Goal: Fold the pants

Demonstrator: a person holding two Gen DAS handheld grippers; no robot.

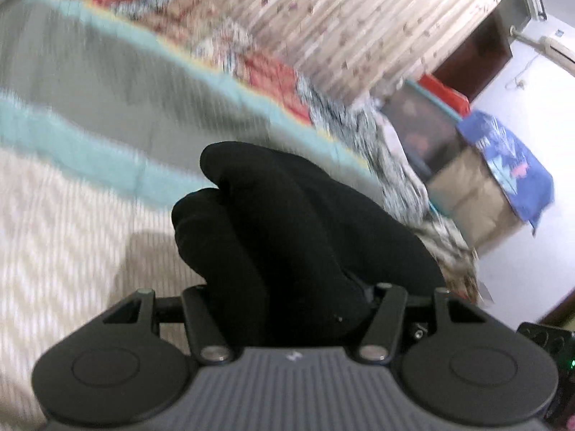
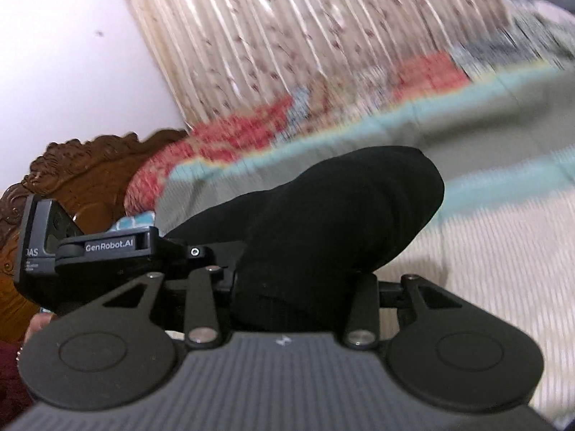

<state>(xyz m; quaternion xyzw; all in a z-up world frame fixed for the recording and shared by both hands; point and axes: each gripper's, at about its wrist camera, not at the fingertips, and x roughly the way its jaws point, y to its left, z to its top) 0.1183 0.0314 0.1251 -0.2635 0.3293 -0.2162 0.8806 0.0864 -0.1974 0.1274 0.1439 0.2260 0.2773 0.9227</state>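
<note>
The black pants [image 1: 287,230] bulge out of my left gripper [image 1: 287,309], which is shut on the cloth; its fingers are hidden under the fabric. In the right wrist view the black pants [image 2: 330,230] likewise fill my right gripper [image 2: 298,298], shut on a bunched fold that sticks up and to the right. Both grippers hold the pants above the bed; the left gripper's body [image 2: 107,251] shows at the left of the right wrist view, close beside the right one.
A striped bedspread [image 1: 64,215] with teal bands and a red patterned border covers the bed. A flowered curtain [image 2: 287,28] hangs behind. A carved wooden headboard [image 2: 82,176] is at the left. A cardboard box [image 1: 470,194] under a blue cloth stands on the floor.
</note>
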